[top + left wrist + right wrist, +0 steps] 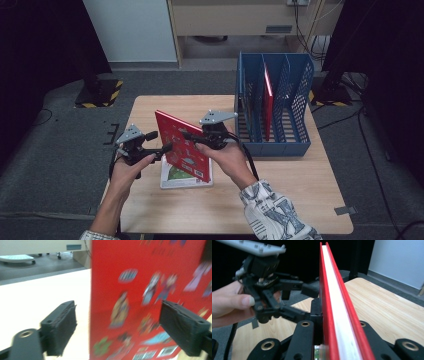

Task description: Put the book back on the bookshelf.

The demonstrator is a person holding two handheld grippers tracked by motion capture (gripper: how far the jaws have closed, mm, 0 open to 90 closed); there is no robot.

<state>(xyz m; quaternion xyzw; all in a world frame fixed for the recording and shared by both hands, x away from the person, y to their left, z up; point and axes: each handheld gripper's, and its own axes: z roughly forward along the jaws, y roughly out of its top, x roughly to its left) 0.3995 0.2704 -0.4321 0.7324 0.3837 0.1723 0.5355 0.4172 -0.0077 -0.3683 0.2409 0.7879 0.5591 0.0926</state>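
A red picture book [181, 145] is held tilted above the table, and my right gripper [192, 136] is shut on its right edge. In the right gripper view the book [332, 302] runs edge-on between the jaws, red covers on either side of white pages. My left gripper [160, 141] stands open just left of the book. In the left gripper view the red cover [150, 285] shows close behind the spread jaws of that gripper [120, 325], apart from both. A second book [172, 179], white and green, lies flat on the table under the red one.
A blue slotted file rack [295, 100] stands at the table's far right with a red book [268, 100] upright in a middle slot. The wooden table [280, 200] has bare room at the front right. Cables and black stands lie on the floor beyond.
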